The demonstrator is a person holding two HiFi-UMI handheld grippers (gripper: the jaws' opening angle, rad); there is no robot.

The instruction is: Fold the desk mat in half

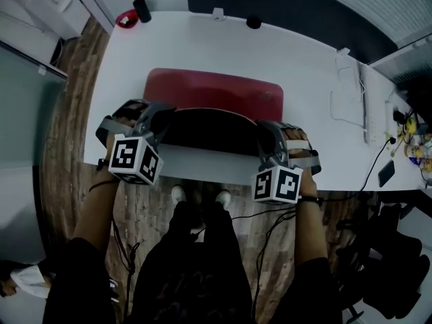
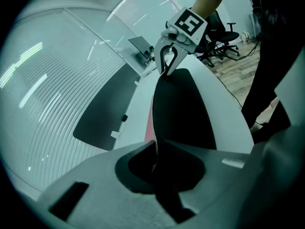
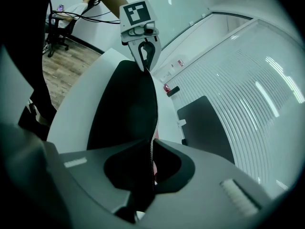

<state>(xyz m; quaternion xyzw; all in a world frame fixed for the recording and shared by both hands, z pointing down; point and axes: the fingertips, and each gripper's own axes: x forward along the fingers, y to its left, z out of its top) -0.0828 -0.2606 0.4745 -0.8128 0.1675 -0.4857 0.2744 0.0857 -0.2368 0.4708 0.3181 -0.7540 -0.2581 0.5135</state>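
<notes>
The desk mat, red on top (image 1: 216,92) and black underneath (image 1: 209,130), lies on the white desk (image 1: 202,42) with its near edge lifted and curled toward the far side. My left gripper (image 1: 160,115) is shut on the near left corner, my right gripper (image 1: 265,131) on the near right corner. In the left gripper view the jaws (image 2: 155,157) pinch the thin mat edge, and the black underside (image 2: 183,113) stretches across to the right gripper (image 2: 167,65). The right gripper view shows its jaws (image 3: 151,165) clamped on the edge, the underside (image 3: 125,113) running to the left gripper (image 3: 144,54).
A white keyboard (image 1: 351,94) lies at the desk's right, with cables and a phone (image 1: 386,173) beyond it. A black cylinder (image 1: 142,10) and a red object (image 1: 125,20) stand at the back left, a small black knob (image 1: 254,22) at the back. My legs are by the desk's front edge (image 1: 202,171).
</notes>
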